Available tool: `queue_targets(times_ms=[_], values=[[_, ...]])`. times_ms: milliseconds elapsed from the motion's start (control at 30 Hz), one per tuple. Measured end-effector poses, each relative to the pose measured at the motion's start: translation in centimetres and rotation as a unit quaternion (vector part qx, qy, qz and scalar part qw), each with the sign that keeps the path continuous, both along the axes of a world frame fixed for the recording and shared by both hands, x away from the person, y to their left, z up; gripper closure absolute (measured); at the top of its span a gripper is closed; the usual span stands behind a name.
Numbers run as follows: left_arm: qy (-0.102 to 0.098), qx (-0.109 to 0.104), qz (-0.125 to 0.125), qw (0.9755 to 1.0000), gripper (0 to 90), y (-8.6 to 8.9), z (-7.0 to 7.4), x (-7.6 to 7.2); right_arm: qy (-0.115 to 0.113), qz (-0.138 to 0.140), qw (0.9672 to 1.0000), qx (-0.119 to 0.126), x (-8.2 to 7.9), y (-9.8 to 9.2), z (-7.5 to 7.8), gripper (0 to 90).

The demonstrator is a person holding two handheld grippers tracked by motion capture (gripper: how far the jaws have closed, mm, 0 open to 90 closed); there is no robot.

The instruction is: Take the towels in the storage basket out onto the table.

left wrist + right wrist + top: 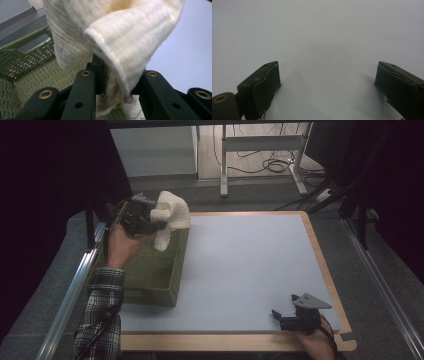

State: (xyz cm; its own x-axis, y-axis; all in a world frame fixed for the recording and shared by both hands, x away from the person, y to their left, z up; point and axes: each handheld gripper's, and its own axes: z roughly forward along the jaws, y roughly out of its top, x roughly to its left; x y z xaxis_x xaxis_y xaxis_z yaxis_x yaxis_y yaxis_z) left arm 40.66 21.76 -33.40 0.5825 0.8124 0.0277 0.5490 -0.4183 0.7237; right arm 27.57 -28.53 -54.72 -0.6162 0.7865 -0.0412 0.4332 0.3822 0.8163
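One big flat table top fills the middle of the high view. It is smooth and pale blue-grey, shaped like a rectangle, with a thin light wood edge all around it. It looks plain and bare in the right gripper view too.

One green basket sits on the left side of the table. It is a box shape with straight walls. Its sides look woven and bumpy, with many tiny holes in rows.

One cream cloth hangs above the far end of the basket. It is soft and floppy, with a fine knitted feel and a stitched hem along its folded edge. It bunches at the top and droops down toward the basket.

Two black grippers are here, one in each hand. They are hard and shiny, with round brass rivets. The left gripper is up over the basket, and its jaws pinch a fold of the cream cloth between them. The right gripper rests low near the front right corner of the table, well apart from the basket. Its jaws are spread wide with nothing between them.
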Motion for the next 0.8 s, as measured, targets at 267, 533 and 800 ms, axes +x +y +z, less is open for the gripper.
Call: queue_targets(times_ms=[267, 533, 800], values=[[-0.012, -0.008, -0.018, 0.9997, 73.3, -2.1, 1.1, 0.3, 0.0, 0.0, 1.0, 0.0, 0.0, 0.0, 0.0, 6.1], [-0.018, -0.004, -0.04, 0.999, 73.3, -5.0, 1.7, 0.9, 0.001, 0.0, 1.0, 0.0, 0.0, 0.0, 0.0, 6.1], [-0.025, -0.007, -0.057, 0.9981, 73.3, -7.5, 2.1, 1.4, 0.001, 0.001, 1.0, 0.0, 0.0, 0.0, 0.0, 6.1]])
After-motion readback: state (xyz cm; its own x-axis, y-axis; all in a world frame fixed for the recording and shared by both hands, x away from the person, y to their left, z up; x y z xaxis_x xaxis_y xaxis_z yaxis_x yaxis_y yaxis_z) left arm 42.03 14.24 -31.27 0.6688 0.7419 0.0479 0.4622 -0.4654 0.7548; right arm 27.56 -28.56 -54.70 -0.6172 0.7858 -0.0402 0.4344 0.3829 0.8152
